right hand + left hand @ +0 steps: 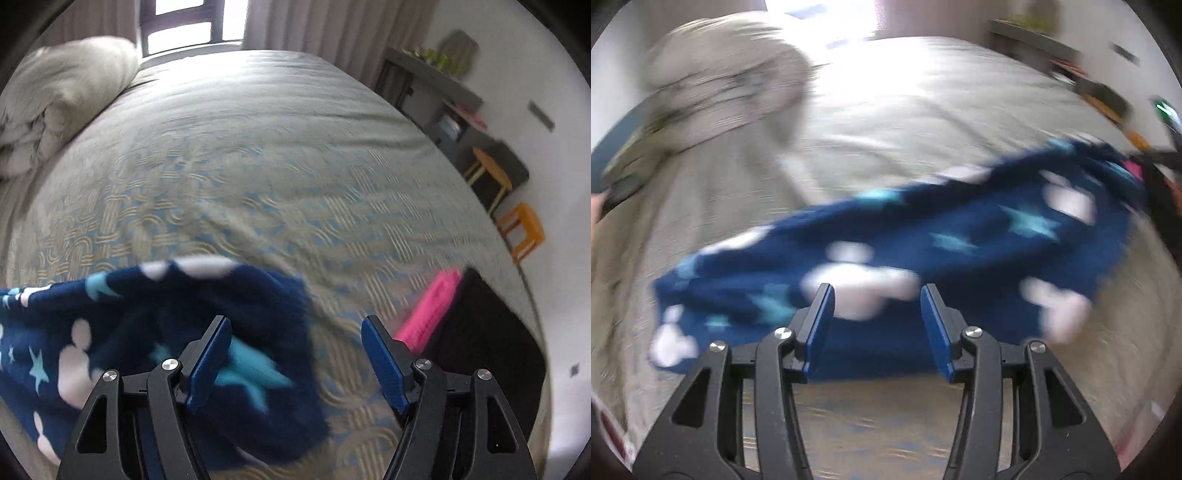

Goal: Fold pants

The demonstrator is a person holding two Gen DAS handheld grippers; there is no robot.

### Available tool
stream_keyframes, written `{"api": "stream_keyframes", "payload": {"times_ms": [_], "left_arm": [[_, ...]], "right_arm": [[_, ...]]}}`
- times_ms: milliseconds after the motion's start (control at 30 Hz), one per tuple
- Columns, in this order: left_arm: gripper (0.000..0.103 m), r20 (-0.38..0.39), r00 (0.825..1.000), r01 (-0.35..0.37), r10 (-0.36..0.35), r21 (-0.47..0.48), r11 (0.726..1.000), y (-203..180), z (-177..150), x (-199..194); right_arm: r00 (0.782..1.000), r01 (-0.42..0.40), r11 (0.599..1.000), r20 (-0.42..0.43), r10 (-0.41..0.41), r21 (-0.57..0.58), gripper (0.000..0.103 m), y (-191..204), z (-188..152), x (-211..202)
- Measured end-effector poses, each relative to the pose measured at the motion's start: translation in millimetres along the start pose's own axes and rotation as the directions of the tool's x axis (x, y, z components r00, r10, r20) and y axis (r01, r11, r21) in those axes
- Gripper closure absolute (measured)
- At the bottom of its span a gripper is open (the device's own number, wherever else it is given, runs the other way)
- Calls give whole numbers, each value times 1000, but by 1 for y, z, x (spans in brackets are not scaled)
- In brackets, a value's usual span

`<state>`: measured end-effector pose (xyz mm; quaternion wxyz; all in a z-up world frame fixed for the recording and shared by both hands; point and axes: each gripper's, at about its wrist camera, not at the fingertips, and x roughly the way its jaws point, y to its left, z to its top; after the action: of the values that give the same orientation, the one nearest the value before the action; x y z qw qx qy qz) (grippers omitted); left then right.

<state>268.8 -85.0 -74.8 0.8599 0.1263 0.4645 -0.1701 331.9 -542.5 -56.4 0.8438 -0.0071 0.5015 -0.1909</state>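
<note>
With both the left tongs [877, 325] and right tongs [295, 354] spread apart and gripping nothing, the pants [923, 236] could bunch unevenly on the bed [258, 147].

Patterned beige bedspread [258, 177], bunched duvet [62, 92] far left, backlit window [192, 22] with curtains [314, 26], grey shelf [436, 77], orange stools [521, 232] along white wall.

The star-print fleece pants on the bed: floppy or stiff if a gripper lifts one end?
Probably floppy: the navy pants lie rumpled, sagging into folds on the bedspread. Likely light, and the fuzzy-looking fabric should grip rather than slip. Both grippers, left and right, have fingers apart.
</note>
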Motion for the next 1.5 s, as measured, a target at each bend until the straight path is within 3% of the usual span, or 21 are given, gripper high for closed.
{"api": "stream_keyframes", "payload": {"times_ms": [67,133,233,300,400,567,700,800,933,1033,1100,1167,1200,1267,1300,1367,1433,1500], "left_arm": [[53,-20,995,102,-101,62,993,-35,-13,0],[53,-72,972,229,-222,107,968,-70,-33,4],[53,-169,940,324,-297,169,931,-116,-59,20],[53,-204,939,319,-277,216,923,-144,-62,37],[53,-171,953,287,-252,229,930,-161,-41,54],[53,-48,968,250,-245,164,954,-147,30,53],[50,18,956,288,-294,146,946,-132,77,45],[48,2,961,275,-276,102,956,-120,86,56],[48,-47,954,297,-295,45,954,-106,65,60],[48,-28,934,356,-355,48,933,-101,32,36],[48,-21,905,426,-425,69,902,-100,6,18],[47,-76,860,510,-505,117,852,-113,-20,11],[47,-138,858,511,-494,161,844,-125,-33,15],[47,-211,896,437,-391,263,860,-148,-50,30],[47,-216,919,384,-330,298,874,-156,-54,41],[47,-201,943,318,-266,300,899,-160,-47,57],[47,-103,966,255,-236,250,934,-152,-23,61],[47,10,973,225,-232,210,952,-144,2,51]], "right_arm": [[997,-79,997,-10,79,25,28,-19,-13,0],[989,-149,988,-10,150,38,28,-30,-27,4],[974,-226,973,-11,227,39,27,-33,-43,13],[968,-250,968,-16,251,32,27,-32,-47,20],[964,-266,963,-7,266,45,27,-32,-51,25],[946,-322,943,46,320,79,27,-43,-60,11],[936,-348,932,87,340,105,27,-52,-66,1],[932,-359,926,97,349,118,26,-55,-69,0],[927,-373,918,97,363,134,25,-57,-75,2],[925,-378,916,96,367,136,25,-59,-79,2],[925,-377,916,97,367,136,25,-60,-80,1],[928,-370,919,97,360,133,25,-61,-82,0],[930,-364,922,96,354,132,25,-61,-82,0],[935,-353,926,91,343,132,25,-59,-82,1],[936,-350,927,89,341,137,25,-59,-82,2],[936,-351,923,89,341,155,25,-57,-82,3],[934,-357,919,94,345,167,25,-56,-82,0],[934,-357,921,94,346,159,25,-55,-82,-2]]}}
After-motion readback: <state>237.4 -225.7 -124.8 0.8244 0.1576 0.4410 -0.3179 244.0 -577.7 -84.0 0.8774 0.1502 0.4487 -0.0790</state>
